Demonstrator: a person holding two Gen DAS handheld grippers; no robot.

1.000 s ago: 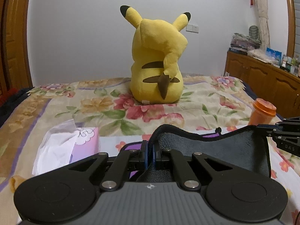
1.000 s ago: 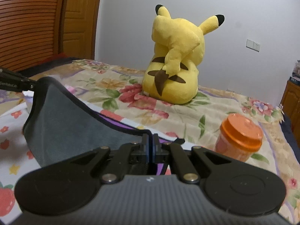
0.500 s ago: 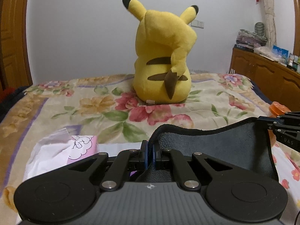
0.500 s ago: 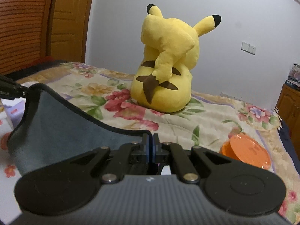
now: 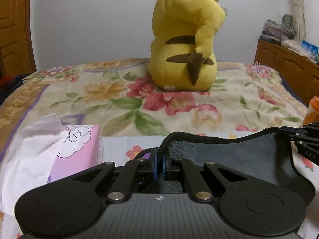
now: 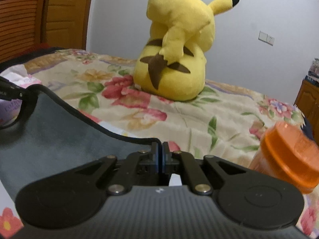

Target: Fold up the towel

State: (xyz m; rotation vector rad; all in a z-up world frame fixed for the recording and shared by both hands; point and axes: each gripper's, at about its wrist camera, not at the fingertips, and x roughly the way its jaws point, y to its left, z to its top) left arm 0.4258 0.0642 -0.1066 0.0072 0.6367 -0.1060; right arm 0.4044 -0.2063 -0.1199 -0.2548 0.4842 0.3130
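A dark grey towel (image 5: 235, 155) with a black hem hangs stretched between my two grippers above the bed. My left gripper (image 5: 159, 159) is shut on the towel's left corner. My right gripper (image 6: 160, 153) is shut on the other corner of the towel (image 6: 59, 131). In the left wrist view the right gripper (image 5: 303, 139) holds the towel at the far right. In the right wrist view the left gripper (image 6: 12, 93) holds it at the far left. The towel's lower part is hidden behind the gripper bodies.
A big yellow plush toy (image 5: 185, 39) sits on the floral bedspread (image 5: 119, 99) straight ahead. A pink tissue box (image 5: 65, 151) lies at the left. An orange-lidded jar (image 6: 289, 155) stands close on the right. A wooden cabinet (image 5: 289, 69) lines the right wall.
Both grippers have moved forward and lower towards the plush toy, carrying the towel. The plush toy, the tissue box and the jar look larger and nearer.
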